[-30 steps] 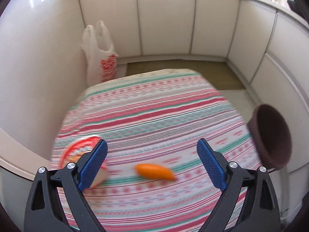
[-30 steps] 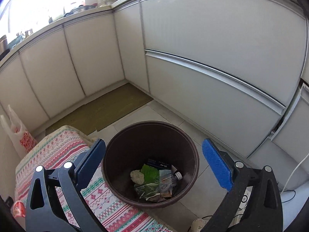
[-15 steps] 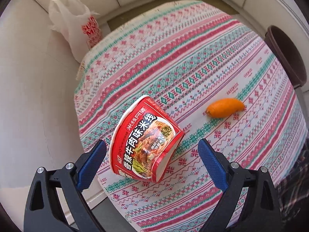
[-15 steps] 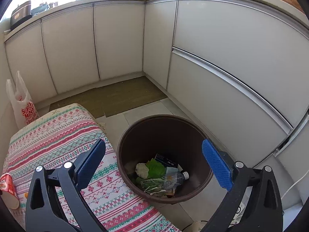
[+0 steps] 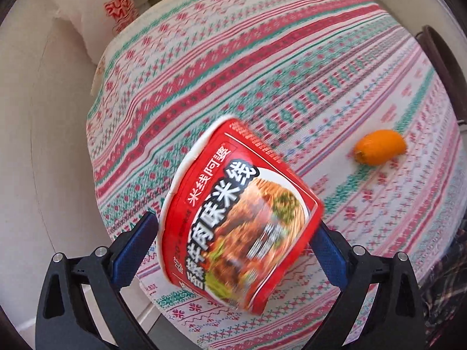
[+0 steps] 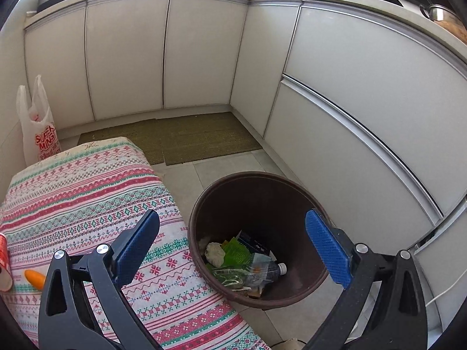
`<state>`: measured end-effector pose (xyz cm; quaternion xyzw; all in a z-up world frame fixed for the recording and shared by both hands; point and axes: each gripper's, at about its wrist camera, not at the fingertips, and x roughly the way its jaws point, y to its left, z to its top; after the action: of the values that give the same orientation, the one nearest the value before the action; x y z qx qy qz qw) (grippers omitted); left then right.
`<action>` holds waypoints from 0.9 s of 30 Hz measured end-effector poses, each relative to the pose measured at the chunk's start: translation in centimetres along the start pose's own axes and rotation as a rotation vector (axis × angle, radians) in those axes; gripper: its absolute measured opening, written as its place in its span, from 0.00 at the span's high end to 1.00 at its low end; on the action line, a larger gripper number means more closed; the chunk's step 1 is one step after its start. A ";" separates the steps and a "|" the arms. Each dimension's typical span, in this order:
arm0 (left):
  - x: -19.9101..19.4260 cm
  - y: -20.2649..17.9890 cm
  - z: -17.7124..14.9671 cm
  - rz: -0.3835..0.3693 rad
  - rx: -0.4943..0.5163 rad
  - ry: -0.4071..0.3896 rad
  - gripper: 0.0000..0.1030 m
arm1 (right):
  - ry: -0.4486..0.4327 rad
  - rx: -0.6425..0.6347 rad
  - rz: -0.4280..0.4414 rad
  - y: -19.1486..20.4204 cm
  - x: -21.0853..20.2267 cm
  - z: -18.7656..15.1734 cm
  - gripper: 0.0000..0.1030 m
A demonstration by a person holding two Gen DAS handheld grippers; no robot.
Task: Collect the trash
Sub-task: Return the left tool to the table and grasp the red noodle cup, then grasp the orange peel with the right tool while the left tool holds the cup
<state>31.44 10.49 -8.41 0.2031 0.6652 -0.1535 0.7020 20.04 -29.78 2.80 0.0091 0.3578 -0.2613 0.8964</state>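
Note:
A red instant-noodle cup (image 5: 233, 213) lies on its side on the striped tablecloth (image 5: 262, 58). It sits between the blue pads of my left gripper (image 5: 233, 227), which stands open around it; the right pad's tip is hidden behind the cup. An orange peel-like piece (image 5: 379, 147) lies to its right. My right gripper (image 6: 233, 233) hangs open and empty above the brown trash bin (image 6: 262, 192), which holds a bottle, green scraps and wrappers (image 6: 239, 259). The cup's edge (image 6: 3, 259) and the orange piece (image 6: 35, 279) show at the right wrist view's left edge.
The bin stands on the tiled floor against the table's right side. A white plastic bag (image 6: 38, 128) leans at the wall behind the table. A woven mat (image 6: 189, 137) lies before the white cabinets (image 6: 350, 116). A white wall (image 5: 43, 145) runs along the table's left edge.
My left gripper has tipped down and closed in on the noodle cup, which now lies between its fingers. The right gripper has swung left, showing more of the table.

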 end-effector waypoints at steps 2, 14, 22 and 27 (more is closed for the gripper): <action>-0.3 0.7 -0.8 -0.032 -0.061 -0.056 0.07 | -0.004 -0.003 0.004 0.0 -0.2 0.0 0.07; -2.4 -0.9 -6.4 -0.138 -0.470 -0.252 0.39 | -0.014 -0.009 0.068 1.3 -1.0 -0.1 0.07; -5.3 -1.3 -8.2 -0.081 -0.520 -0.345 0.12 | -0.024 -0.024 0.099 2.0 -1.7 -0.2 0.07; -5.3 -0.6 -7.3 -0.076 -0.462 -0.342 0.07 | -0.029 -0.043 0.102 2.4 -1.9 -0.2 0.07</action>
<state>24.44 13.29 -3.41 -0.0162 0.5616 -0.0563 0.8254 19.95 -26.78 3.45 0.0042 0.3495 -0.2074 0.9137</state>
